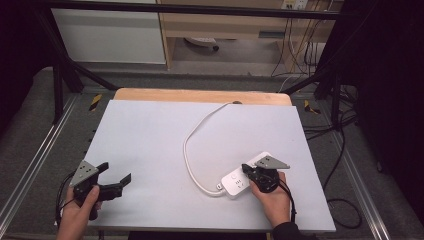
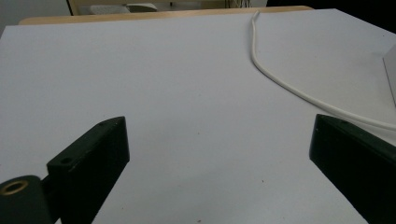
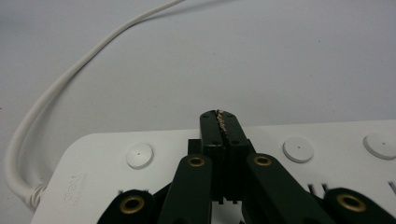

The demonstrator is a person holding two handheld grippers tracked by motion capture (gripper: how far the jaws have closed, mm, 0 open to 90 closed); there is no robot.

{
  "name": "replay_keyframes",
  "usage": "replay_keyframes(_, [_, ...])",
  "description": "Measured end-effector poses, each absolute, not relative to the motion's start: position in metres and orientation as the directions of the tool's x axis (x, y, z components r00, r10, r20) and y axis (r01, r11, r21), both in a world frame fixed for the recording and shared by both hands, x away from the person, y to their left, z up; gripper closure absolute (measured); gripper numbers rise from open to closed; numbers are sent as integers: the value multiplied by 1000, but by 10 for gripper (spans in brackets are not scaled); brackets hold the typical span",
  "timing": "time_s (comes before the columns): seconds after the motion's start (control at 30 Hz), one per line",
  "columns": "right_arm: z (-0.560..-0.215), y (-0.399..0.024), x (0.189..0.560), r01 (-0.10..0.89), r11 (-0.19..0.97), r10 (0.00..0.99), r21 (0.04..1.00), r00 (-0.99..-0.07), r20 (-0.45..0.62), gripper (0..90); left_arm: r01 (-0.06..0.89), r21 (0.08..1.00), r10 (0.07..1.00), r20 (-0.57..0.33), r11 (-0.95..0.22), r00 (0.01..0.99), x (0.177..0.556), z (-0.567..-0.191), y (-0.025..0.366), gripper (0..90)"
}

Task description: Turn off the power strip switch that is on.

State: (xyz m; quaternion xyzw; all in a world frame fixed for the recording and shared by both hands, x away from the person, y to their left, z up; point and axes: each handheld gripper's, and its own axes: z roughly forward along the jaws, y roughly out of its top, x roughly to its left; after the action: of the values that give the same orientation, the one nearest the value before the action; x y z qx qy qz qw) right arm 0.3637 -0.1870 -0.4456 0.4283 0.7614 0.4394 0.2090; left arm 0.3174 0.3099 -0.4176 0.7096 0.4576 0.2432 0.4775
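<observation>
A white power strip lies at the front right of the table, and its white cable loops away toward the far edge. My right gripper is over the strip with its jaws pressed together and nothing between them. In the right gripper view its closed tips sit above the power strip, between two round white buttons; whether they touch the strip I cannot tell. My left gripper is at the front left, open and empty. Its jaws stand wide over bare table, with the cable ahead to the right.
A white sheet covers the wooden table. Black frame bars and loose black cables run along the floor on the right. A pale cabinet stands beyond the table.
</observation>
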Motion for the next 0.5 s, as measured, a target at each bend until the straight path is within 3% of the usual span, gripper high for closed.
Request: replay_keyframes(0.5, [-446,-183,361,433,291,834,853,-552,-4,900,420,899,880,-92,-127,465,317,-418,309,49])
